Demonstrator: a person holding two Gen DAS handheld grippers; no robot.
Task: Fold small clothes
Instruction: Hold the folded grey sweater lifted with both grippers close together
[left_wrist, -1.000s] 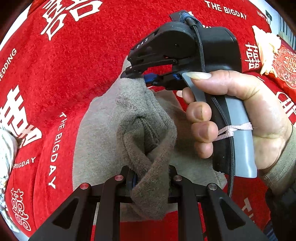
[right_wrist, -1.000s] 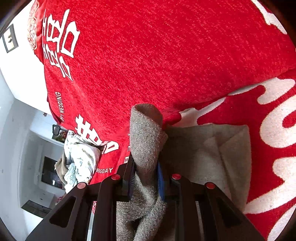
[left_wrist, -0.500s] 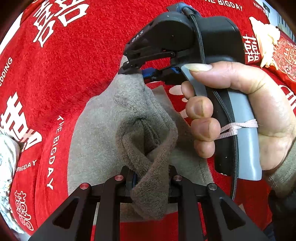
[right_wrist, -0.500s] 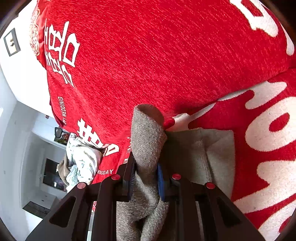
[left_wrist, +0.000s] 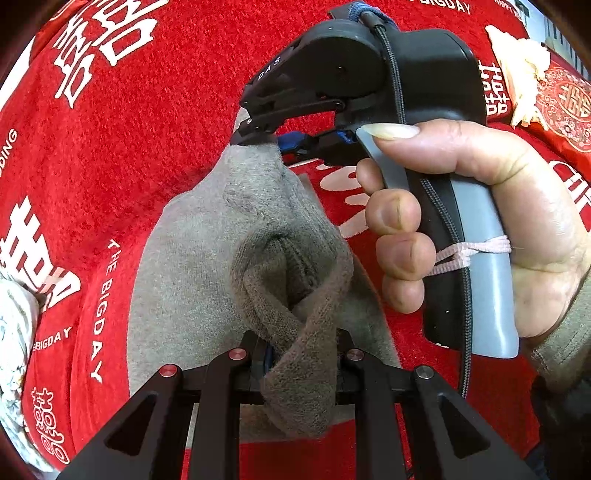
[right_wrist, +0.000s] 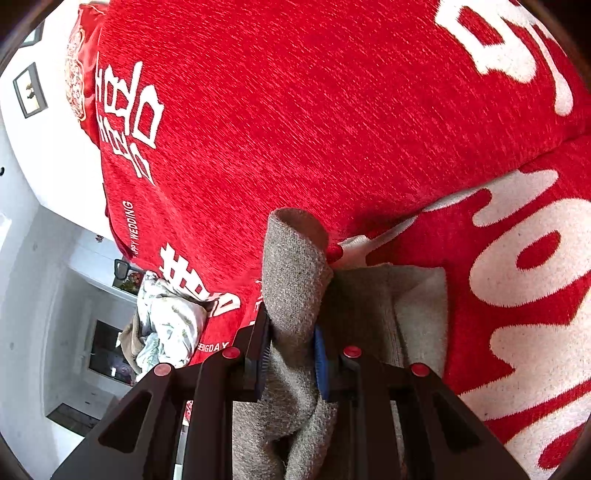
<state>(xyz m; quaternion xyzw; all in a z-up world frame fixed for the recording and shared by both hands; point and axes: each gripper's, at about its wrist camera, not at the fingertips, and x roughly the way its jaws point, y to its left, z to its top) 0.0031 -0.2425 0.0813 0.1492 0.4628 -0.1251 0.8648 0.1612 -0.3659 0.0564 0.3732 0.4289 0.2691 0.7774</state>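
Both hand-held grippers pinch the grey knit garment (left_wrist: 207, 258)

Left hand-held gripper (left_wrist: 301, 363) clamps its near edge, right hand-held gripper (left_wrist: 258, 138) its far corner; fold axis between.

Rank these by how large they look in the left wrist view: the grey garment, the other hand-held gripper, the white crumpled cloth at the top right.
1. grey garment
2. right hand-held gripper, though it is nearer the camera, so this is uncertain
3. white crumpled cloth, clearly smallest, but also farthest
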